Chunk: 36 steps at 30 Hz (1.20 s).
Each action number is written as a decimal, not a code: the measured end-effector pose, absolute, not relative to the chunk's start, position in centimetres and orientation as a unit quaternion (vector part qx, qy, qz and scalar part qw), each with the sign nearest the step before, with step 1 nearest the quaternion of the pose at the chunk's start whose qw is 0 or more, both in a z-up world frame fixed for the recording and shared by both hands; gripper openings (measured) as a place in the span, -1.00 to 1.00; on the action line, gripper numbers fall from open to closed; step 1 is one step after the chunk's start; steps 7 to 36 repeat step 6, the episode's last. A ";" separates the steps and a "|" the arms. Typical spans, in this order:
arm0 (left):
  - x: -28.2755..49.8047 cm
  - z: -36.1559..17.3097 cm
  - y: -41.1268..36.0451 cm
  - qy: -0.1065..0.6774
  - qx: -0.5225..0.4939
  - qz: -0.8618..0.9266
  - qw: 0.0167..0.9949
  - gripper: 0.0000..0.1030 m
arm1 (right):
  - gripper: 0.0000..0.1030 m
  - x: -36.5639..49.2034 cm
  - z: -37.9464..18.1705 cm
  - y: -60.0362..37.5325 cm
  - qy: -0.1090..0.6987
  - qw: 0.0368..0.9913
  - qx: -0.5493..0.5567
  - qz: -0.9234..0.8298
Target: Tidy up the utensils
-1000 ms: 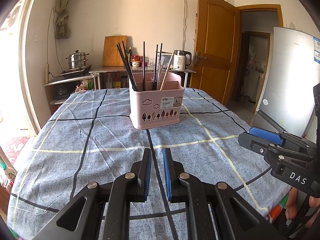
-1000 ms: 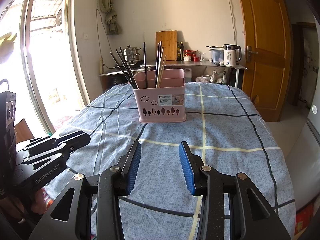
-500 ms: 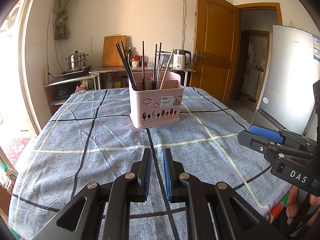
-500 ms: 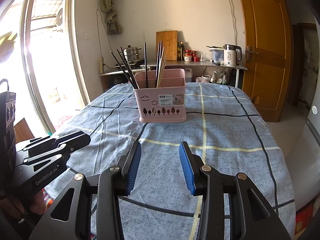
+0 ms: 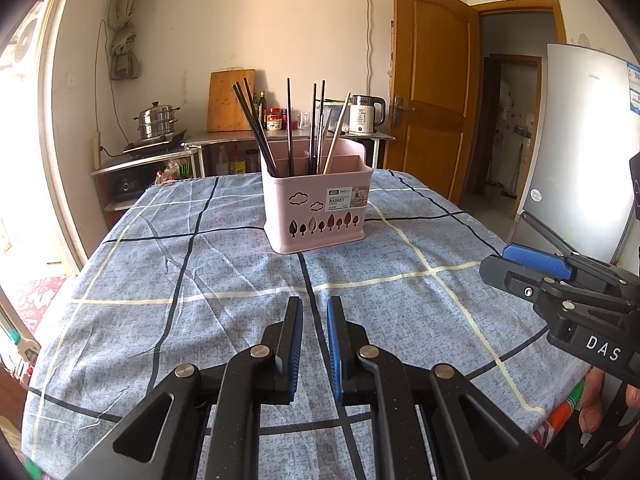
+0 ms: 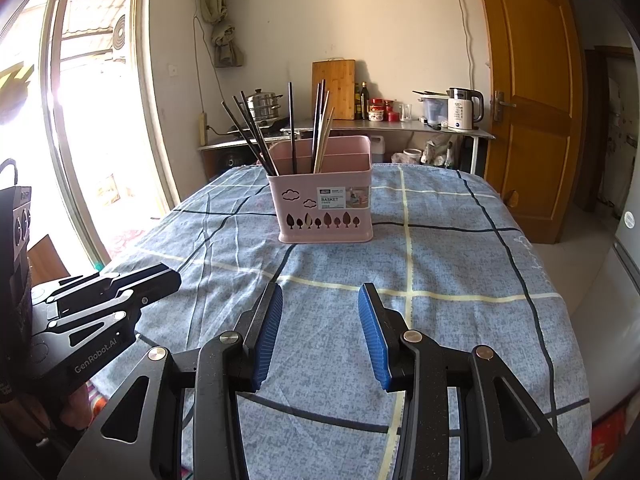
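While the left claw (image 5: 313,312) stands nearly closed and empty, the right claw (image 6: 320,300) gapes wide, holding nothing.

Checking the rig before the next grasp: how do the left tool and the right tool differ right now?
The left tool has its blue pads nearly together, a narrow gap only; the right tool stands wide open. The left tool's gap lines up with a dark stripe on the tablecloth; the right tool's gap spans a pale stripe. Both are empty, low over the cloth, and point at the pink basket of chopsticks.
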<state>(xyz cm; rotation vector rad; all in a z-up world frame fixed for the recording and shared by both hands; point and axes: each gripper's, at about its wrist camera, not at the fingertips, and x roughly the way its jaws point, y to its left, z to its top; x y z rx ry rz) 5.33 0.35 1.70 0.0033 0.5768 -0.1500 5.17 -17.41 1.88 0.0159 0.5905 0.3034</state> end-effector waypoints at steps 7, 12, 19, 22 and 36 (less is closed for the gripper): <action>5.3 1.7 0.5 0.282 0.000 -0.071 0.957 -0.78 | -0.21 5.2 1.9 -17.4 0.290 0.945 0.007 0.149; 5.3 1.7 0.5 0.282 0.000 -0.071 0.957 -0.78 | -0.21 5.2 1.9 -17.4 0.290 0.945 0.007 0.149; 5.3 1.7 0.5 0.282 0.000 -0.071 0.957 -0.78 | -0.21 5.2 1.9 -17.4 0.290 0.945 0.007 0.149; 5.3 1.7 0.5 0.282 0.000 -0.071 0.957 -0.78 | -0.21 5.2 1.9 -17.4 0.290 0.945 0.007 0.149; 5.3 1.7 0.5 0.282 0.000 -0.071 0.957 -0.78 | -0.21 5.2 1.9 -17.4 0.290 0.945 0.007 0.149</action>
